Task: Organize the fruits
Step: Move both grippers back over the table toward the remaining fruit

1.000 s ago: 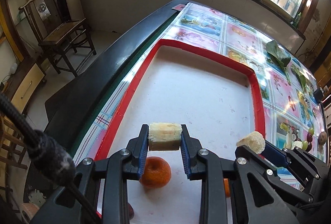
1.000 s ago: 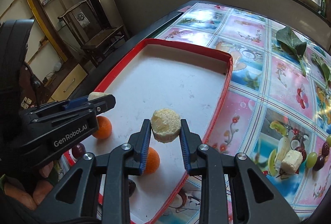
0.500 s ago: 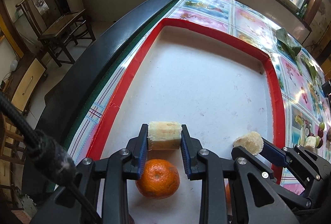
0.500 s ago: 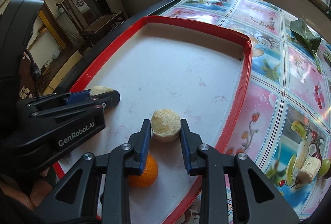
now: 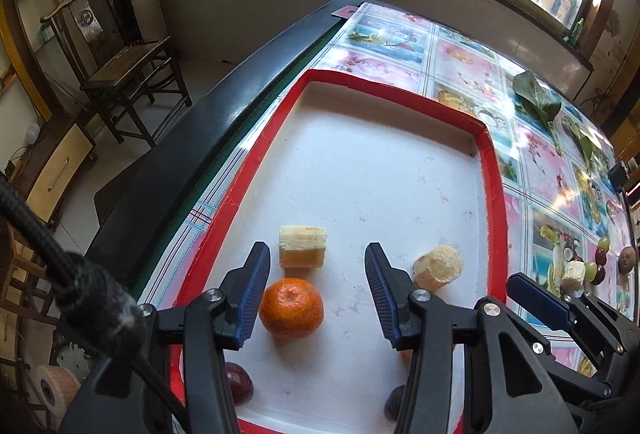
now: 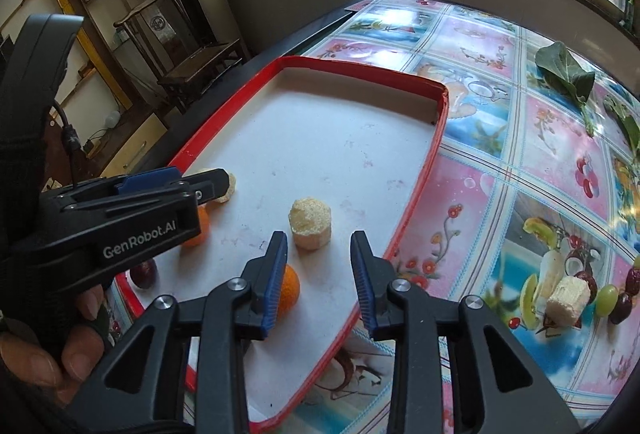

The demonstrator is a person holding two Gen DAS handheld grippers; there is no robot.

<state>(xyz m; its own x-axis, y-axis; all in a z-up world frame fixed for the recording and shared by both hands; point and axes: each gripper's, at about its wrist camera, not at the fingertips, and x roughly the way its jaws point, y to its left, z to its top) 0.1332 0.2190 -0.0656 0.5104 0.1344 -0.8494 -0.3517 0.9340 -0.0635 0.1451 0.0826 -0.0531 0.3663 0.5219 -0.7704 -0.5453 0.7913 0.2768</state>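
My left fingers (image 5: 256,288) and right fingers (image 6: 278,270) stand apart, each sugarcane piece (image 5: 303,252) (image 6: 310,224) lying just ahead in the tray (image 5: 490,169). If I withdraw carelessly, I could knock the orange (image 5: 291,307) between my left fingers into its piece.

Red-rimmed white tray (image 5: 491,169), orange mandarin (image 5: 291,307), floral-patterned pink-blue tablecloth (image 6: 520,137)

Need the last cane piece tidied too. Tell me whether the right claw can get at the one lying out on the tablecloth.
Probably yes. The right claw is open and empty, and the cane piece lies outside the tray's red rim, with nothing above it.
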